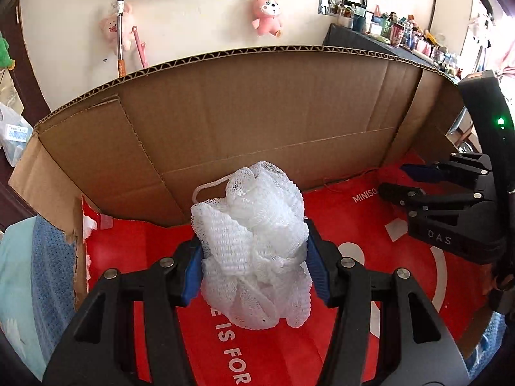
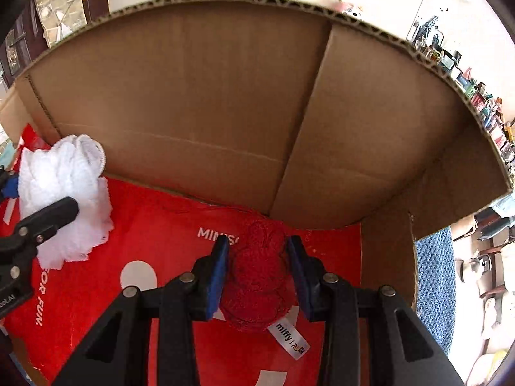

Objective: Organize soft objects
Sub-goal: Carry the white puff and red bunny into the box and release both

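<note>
At the centre of the left wrist view, the left gripper [image 1: 254, 257] squeezes a white mesh bath pouf [image 1: 254, 244] between its blue pads, over the red bag [image 1: 135, 257] lining the cardboard box [image 1: 257, 112]. In the right wrist view's lower centre, the right gripper [image 2: 259, 276] clamps a red mesh pouf [image 2: 257, 283] bearing a white tag [image 2: 289, 341].

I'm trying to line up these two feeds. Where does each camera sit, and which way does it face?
Left wrist: sits on the left gripper, looking down along its fingers into the cardboard box; they clamp a white mesh pouf; the right gripper shows at right.
Right wrist: sits on the right gripper, facing the box's right corner; holds a red mesh pouf.
Shared: box, red bag lining it, white pouf.
</note>
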